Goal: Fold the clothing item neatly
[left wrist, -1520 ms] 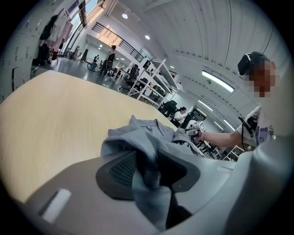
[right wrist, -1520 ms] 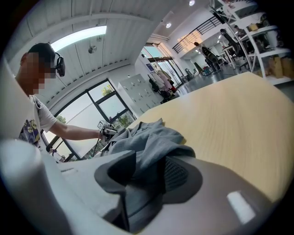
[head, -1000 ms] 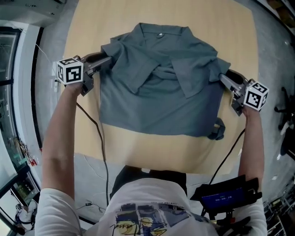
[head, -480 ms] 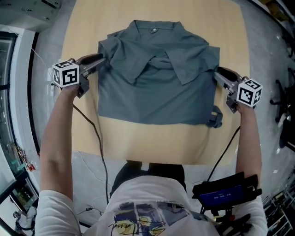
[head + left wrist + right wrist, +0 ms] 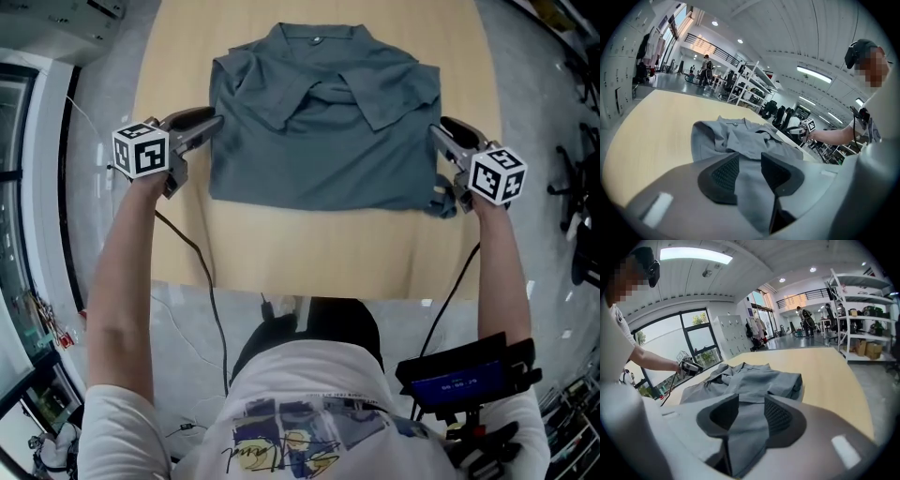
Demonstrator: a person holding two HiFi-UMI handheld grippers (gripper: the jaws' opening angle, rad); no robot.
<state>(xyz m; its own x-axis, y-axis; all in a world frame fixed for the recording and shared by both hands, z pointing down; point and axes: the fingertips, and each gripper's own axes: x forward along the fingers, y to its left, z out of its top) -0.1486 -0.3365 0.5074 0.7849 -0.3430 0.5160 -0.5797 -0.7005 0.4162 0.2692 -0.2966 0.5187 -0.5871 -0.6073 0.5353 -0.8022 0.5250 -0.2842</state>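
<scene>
A grey collared shirt [image 5: 319, 150] lies on the wooden table [image 5: 309, 253] with its collar away from me and both sleeves folded in over the chest. My left gripper [image 5: 214, 124] is at the shirt's left side edge and my right gripper [image 5: 434, 134] at its right side edge. In the left gripper view, grey cloth [image 5: 736, 138] runs between the pads of the left gripper [image 5: 750, 171]. The right gripper view shows the same: cloth [image 5: 754, 380] pinched in the right gripper [image 5: 751, 416]. A small bunch of cloth [image 5: 441, 202] sticks out at the lower right corner.
Bare tabletop lies between the hem and the near table edge [image 5: 309, 292]. A black cable [image 5: 187, 253] trails off the table's left side. A device with a blue screen [image 5: 459, 380] hangs by my right hip. Shelves [image 5: 862, 319] and distant people stand in the background.
Both grippers have risen a little and shifted, still holding the shirt's side edges. The shirt now looks shorter from collar to hem.
</scene>
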